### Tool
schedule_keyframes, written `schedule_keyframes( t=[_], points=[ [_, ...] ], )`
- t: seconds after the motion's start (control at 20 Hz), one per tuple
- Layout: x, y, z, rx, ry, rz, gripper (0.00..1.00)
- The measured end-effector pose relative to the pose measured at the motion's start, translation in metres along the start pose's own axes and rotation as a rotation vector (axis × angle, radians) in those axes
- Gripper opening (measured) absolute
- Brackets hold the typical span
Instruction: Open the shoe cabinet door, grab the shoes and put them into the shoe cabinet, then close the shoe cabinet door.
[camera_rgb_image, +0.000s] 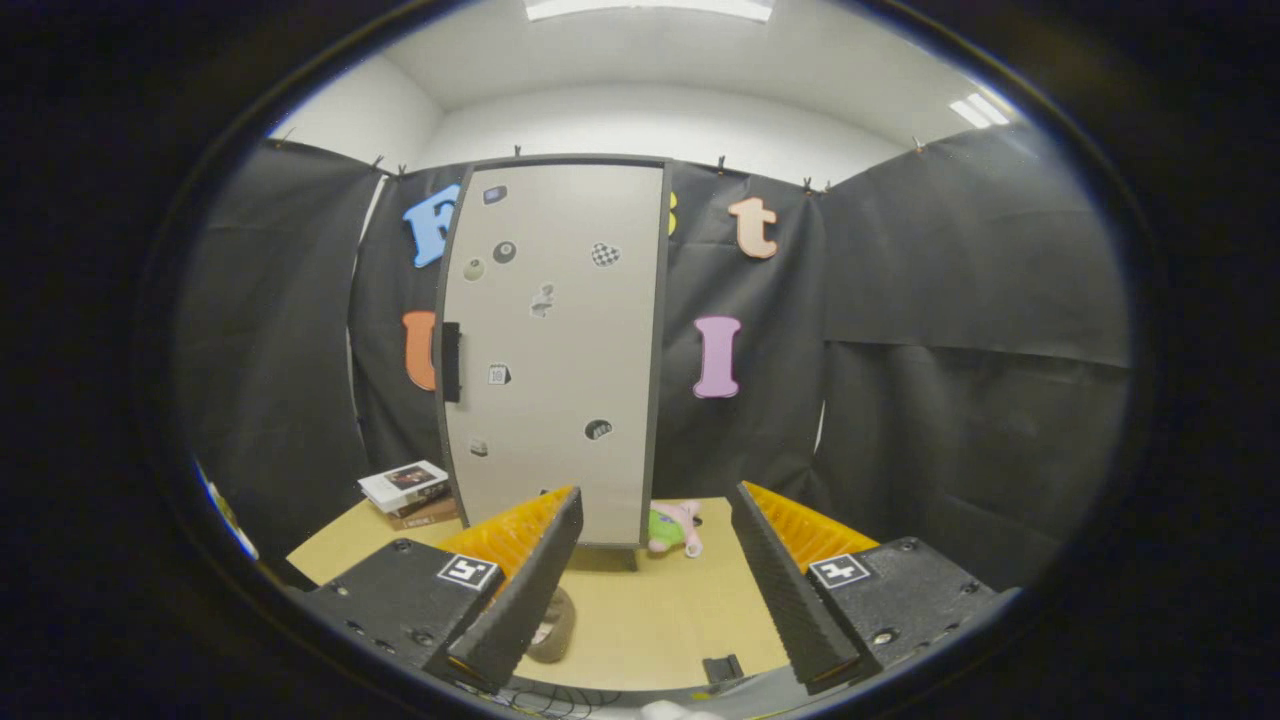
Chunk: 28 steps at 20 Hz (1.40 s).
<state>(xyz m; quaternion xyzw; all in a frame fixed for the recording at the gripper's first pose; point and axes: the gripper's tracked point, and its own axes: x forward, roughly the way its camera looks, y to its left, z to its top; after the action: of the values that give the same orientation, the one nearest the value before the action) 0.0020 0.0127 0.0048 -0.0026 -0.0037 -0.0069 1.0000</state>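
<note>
Shoe cabinet (555, 350) beyond parted gripper (655, 570)

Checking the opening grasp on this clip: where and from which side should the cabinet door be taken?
Grip the dark handle on the closed door, at mid-height on its left edge. Come from the front-left; the open tool is well short of it.

The camera rides on the gripper (655, 585) and looks forward along its two spread, empty fingers, level with the lower part of the cabinet (555, 350). It faces the cabinet's closed door nearly head-on, from across the table (650, 610), well apart from it. Ceiling lights show above the cabinet, cloth walls on both sides of it.
</note>
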Motion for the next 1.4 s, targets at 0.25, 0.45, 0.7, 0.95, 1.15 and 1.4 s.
schedule_keyframes(
  t=[0.25, 0.45, 0.7, 0.95, 1.15, 1.4],
  points=[
    [0.018, 0.019, 0.010, -0.002, -0.010, -0.016, 0.98],
    [0.054, 0.068, 0.017, -0.009, -0.007, 0.050, 0.98],
    [0.113, 0.143, 0.025, -0.004, -0.016, 0.145, 0.98],
    [0.178, 0.227, 0.036, 0.021, -0.004, 0.267, 0.98],
    [0.229, 0.282, 0.046, 0.026, 0.006, 0.341, 0.98],
    [0.284, 0.326, 0.050, 0.057, 0.043, 0.370, 0.98]
  ],
)
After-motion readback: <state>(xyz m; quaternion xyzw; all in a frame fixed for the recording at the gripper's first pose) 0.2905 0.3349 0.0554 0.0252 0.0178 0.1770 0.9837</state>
